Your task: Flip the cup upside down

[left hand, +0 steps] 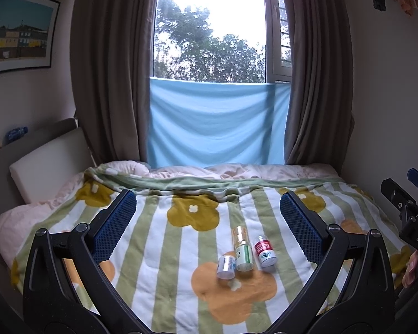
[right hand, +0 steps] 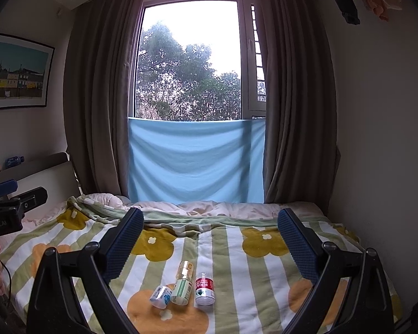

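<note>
From the left wrist view, the left gripper (left hand: 208, 217) hangs over the bed with its two blue-padded fingers (left hand: 115, 225) spread wide apart and nothing between them. Ahead of it and below, toward the right finger, three small bottles lie on their sides on the striped flower blanket (left hand: 158, 222): a white one (left hand: 226, 266) on the left, a green one with a gold cap (left hand: 242, 250) in the middle and touching it, and a red one (left hand: 263, 252) just beside on the right. No cup can be made out in either view; these bottles are the only small things on the blanket. Far to the left of this gripper a framed picture (left hand: 18, 30) hangs on the wall, with the headboard (left hand: 47, 164) below it; straight ahead, a blue cloth (left hand: 217, 125) covers the lower window between brown curtains (left hand: 108, 64). At the right edge the other tool shows in part. From the right wrist view, the right gripper (right hand: 210, 247) also has its fingers (right hand: 295, 247) wide apart and empty, with the same three bottles ahead between them: white (right hand: 161, 296), green (right hand: 183, 286), red (right hand: 204, 288). The left tool pokes in at this view's left edge, its fingers too side-on there to judge.
</note>
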Motion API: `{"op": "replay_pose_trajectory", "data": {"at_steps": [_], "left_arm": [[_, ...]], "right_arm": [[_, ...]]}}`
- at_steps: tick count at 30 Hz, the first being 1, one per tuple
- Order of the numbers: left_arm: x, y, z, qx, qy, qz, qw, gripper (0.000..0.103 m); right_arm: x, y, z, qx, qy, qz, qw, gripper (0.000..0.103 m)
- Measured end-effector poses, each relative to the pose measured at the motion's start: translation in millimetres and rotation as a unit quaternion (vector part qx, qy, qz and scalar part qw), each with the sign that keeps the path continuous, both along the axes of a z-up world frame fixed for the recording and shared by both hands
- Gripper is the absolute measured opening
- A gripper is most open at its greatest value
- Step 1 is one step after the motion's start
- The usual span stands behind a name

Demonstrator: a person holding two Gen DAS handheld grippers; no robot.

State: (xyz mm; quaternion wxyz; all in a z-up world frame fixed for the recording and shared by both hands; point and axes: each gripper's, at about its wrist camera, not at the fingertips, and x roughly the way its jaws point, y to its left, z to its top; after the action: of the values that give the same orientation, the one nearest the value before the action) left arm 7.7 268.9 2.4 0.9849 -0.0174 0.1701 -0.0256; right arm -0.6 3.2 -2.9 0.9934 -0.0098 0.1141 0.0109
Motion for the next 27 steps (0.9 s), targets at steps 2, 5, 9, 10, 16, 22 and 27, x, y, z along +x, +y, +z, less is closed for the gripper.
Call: {"op": "replay_pose_trajectory", "data": {"at_steps": [2, 5, 9, 10, 16, 22, 27], "left_arm": [[6.2, -1.4, -2.8, -0.003, 0.018, -0.006, 0.9998, 0.103], [24.3, -5.7, -12.0, -0.007, 0.060, -0.018, 0.9980, 0.103], [54.2, -15.3, -35.8, -0.010, 0.124, -0.039, 0.9915, 0.103], [62.4, -18.7, -42.9, -0.011, 0.140, -0.045, 0.9891, 0.103], [121.6, -48.4, -106.4, -0.008, 0.240, -0.082, 0.9673, 0.103], [189.8, -78.0, -188.9, 0.010, 0.314, -0.106, 0.9435, 0.103], [252.3, -104.1, -265.7, 0.029, 0.381, -0.125, 0.9156, 0.103]], "right_arm": [[4.5, -1.1, -3.2, 0.003, 0.013, 0.000, 1.000, 0.096], [12.1, -2.5, -10.5, 0.007, 0.035, 0.000, 0.999, 0.096], [30.5, -8.2, -28.6, 0.016, 0.083, -0.003, 0.996, 0.096], [35.8, -11.4, -35.3, 0.019, 0.097, -0.003, 0.995, 0.096], [72.8, -26.3, -90.2, 0.047, 0.187, -0.007, 0.981, 0.096], [99.2, -35.5, -161.9, 0.050, 0.252, -0.010, 0.966, 0.096], [116.1, -37.7, -217.1, 0.055, 0.295, -0.016, 0.954, 0.096]]}}
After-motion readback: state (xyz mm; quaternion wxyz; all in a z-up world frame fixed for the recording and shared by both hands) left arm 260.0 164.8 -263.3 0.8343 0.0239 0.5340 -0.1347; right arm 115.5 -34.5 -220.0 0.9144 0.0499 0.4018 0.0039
